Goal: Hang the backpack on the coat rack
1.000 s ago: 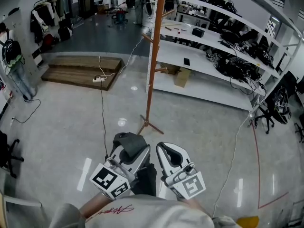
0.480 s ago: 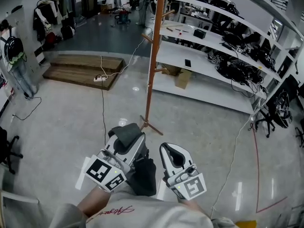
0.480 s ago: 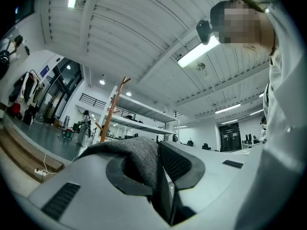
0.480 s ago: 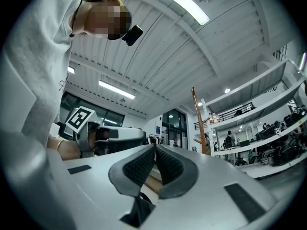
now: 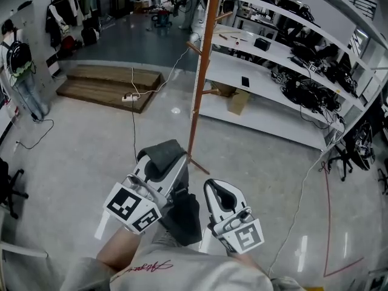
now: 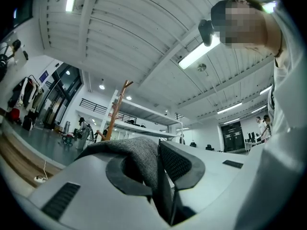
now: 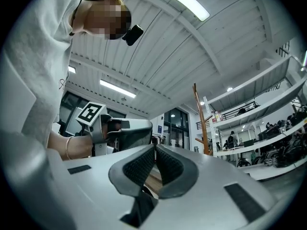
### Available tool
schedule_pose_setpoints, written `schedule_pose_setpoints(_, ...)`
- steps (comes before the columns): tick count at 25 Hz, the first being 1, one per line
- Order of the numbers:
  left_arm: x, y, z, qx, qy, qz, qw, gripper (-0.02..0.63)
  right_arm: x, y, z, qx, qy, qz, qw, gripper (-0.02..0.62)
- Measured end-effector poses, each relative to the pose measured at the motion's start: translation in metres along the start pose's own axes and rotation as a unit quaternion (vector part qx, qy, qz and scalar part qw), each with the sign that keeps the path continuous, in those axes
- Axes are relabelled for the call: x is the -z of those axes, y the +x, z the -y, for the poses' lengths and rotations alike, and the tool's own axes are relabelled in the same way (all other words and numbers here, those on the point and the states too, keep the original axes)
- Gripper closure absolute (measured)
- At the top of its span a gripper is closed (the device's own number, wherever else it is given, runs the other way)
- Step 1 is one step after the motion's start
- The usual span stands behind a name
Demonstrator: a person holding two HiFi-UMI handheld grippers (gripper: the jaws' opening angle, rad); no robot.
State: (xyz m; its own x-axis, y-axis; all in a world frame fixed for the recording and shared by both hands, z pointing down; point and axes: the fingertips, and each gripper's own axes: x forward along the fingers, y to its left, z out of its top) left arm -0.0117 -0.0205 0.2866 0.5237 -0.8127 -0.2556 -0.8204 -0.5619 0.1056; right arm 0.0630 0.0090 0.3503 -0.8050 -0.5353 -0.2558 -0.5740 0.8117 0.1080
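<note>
The backpack's dark body (image 5: 185, 217) hangs between my two grippers, close to my chest. Its grey fabric strap (image 5: 162, 157) lies across the left gripper (image 5: 165, 155), which is shut on it; in the left gripper view the grey strap (image 6: 136, 152) fills the jaws of the left gripper (image 6: 156, 150). My right gripper (image 5: 219, 190) is beside it, jaws together at the tips of the right gripper (image 7: 155, 150), and I see nothing between the pads. The coat rack (image 5: 203, 71), a tall orange-brown wooden pole with pegs, stands just ahead, and shows as the coat rack (image 6: 115, 116) and coat rack (image 7: 201, 123).
Long white shelves (image 5: 273, 59) with cables and gear run along the right. A low wooden platform (image 5: 106, 83) lies at the back left, with a cable (image 5: 133, 132) trailing over the shiny floor. A cardboard box (image 5: 237, 100) sits under the shelves.
The left gripper has risen and gone forward toward the coat rack with the strap in it. The right gripper has shifted slightly. The rack's foot is now closer to the grippers.
</note>
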Motion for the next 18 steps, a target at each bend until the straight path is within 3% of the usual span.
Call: schedule_pose_setpoints(18,0.041,0.090,-0.138,0.028,-0.041,-0.041,0.9980,0.512,0.040,0.138,0.105,0.019,-0.020,0.015,1.000,0.572)
